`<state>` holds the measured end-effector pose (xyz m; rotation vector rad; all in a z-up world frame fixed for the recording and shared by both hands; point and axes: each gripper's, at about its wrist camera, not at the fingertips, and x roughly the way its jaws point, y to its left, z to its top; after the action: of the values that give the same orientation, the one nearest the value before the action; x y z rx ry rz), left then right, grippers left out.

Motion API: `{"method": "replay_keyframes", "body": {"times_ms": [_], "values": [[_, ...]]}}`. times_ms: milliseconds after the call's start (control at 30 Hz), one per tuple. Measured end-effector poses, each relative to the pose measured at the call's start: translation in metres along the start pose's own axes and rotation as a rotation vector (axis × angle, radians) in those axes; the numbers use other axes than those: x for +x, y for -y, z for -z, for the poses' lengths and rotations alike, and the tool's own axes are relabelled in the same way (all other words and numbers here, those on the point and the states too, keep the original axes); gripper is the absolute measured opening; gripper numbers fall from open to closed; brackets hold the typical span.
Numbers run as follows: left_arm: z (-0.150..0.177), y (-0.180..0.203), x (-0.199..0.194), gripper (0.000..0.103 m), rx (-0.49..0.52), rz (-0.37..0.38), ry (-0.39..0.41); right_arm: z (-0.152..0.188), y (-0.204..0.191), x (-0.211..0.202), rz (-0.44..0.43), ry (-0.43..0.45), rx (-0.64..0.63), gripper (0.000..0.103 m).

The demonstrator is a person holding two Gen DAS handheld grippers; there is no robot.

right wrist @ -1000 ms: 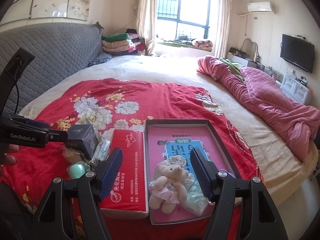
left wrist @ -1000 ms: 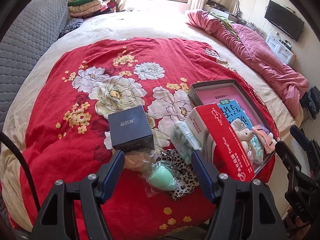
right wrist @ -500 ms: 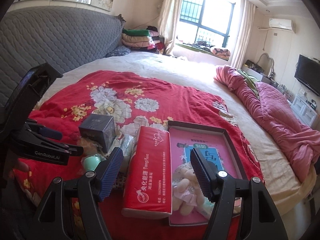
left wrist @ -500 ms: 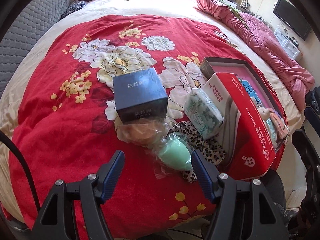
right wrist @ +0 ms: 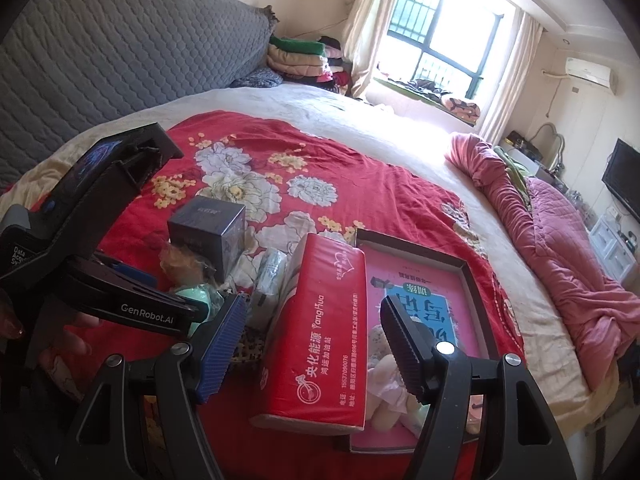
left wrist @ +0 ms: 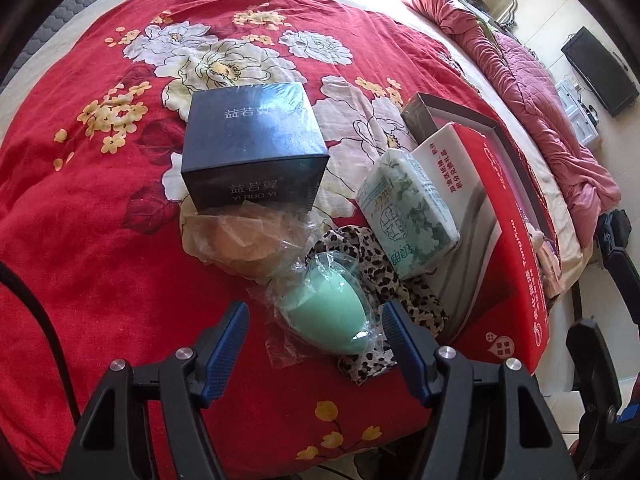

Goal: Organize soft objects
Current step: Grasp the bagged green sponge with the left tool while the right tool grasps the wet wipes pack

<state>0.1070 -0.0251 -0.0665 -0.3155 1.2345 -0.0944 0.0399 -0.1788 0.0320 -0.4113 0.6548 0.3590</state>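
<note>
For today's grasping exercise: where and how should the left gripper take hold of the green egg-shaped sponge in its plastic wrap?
Grip the green sponge across its rounded middle, coming from above and the near side. The open left gripper already straddles it, and its narrow end points toward the gripper.

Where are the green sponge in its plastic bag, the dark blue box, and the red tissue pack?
green sponge (left wrist: 330,304), left wrist view, middle of its rounded body.
dark blue box (left wrist: 256,120), left wrist view, its top face.
red tissue pack (right wrist: 320,336), right wrist view, its printed top face.
</note>
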Motion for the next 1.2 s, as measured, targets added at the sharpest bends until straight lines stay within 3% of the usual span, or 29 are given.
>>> {"method": "replay_keyframes", "body": {"times_ms": [233, 500, 733, 967, 1200], "values": [[-0.002, -0.002, 0.011, 0.068, -0.011, -0.037, -0.007, 0.000, -0.011, 0.011, -0.010, -0.025, -0.038, 0.072], [-0.002, -0.007, 0.025, 0.067, -0.050, 0.020, -0.026, -0.005, -0.017, 0.021, -0.014, -0.043, -0.065, 0.072], [-0.002, -0.014, 0.031, 0.049, -0.085, 0.096, -0.037, -0.014, -0.021, 0.032, -0.010, -0.059, -0.090, 0.072], [0.004, -0.030, 0.020, 0.047, -0.105, 0.156, -0.027, -0.022, -0.037, 0.050, 0.003, -0.102, -0.178, 0.072], [0.020, -0.061, -0.002, 0.047, -0.136, 0.154, -0.025, -0.030, -0.058, 0.080, 0.011, -0.185, -0.260, 0.071]]}}
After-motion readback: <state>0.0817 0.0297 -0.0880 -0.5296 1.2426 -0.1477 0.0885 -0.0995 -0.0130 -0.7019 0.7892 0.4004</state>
